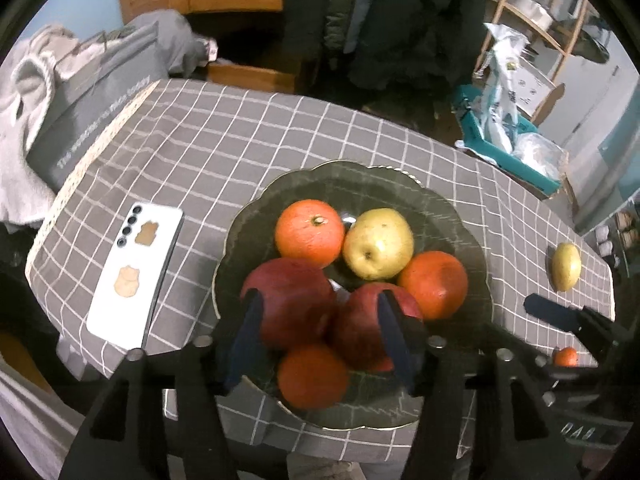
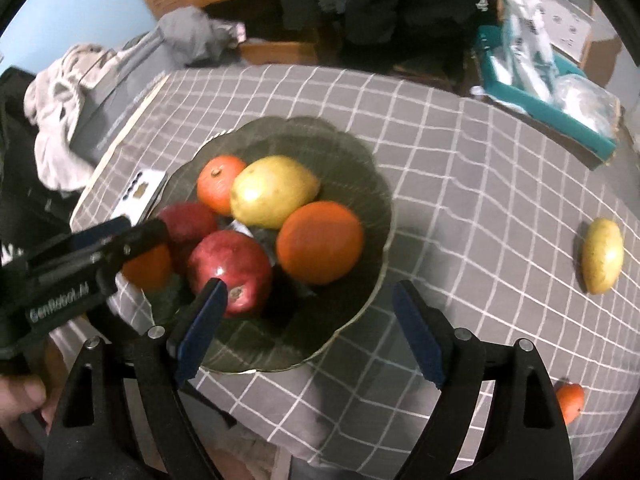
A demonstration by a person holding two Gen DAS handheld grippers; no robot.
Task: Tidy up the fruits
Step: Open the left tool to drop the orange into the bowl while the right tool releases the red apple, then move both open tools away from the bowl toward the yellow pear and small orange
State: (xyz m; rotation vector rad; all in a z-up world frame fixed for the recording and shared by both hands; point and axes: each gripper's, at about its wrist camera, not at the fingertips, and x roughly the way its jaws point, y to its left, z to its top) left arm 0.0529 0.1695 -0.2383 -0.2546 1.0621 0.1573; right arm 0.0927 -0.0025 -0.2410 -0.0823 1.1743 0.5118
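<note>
left gripper hangs over the near side of the dark glass plate, jaws part spread. an orange sits low between them w/ the two pomegranates just past the tips. pads don't look to press on any fruit, so prob a drop-off, nothing pinched.

right gripper has jaws spread wide and empty. its left pad is in front of a pomegranate, its right pad over bare cloth beyond the plate rim. a pear lies well off to the right of these jaws, and a small orange sits near the front edge, also outside them. both are loose, so those look like the next pickups.

fruit is heaped in the plate's middle: oranges, a yellow pear, pomegranates touching, so they brace each other and can't roll.

tabletop wears a grey cloth w/ white grid. a white phone lies left of the plate. room behind: clothes pile, wooden louvred doors, dark coats, a teal tray w/ bags.
</note>
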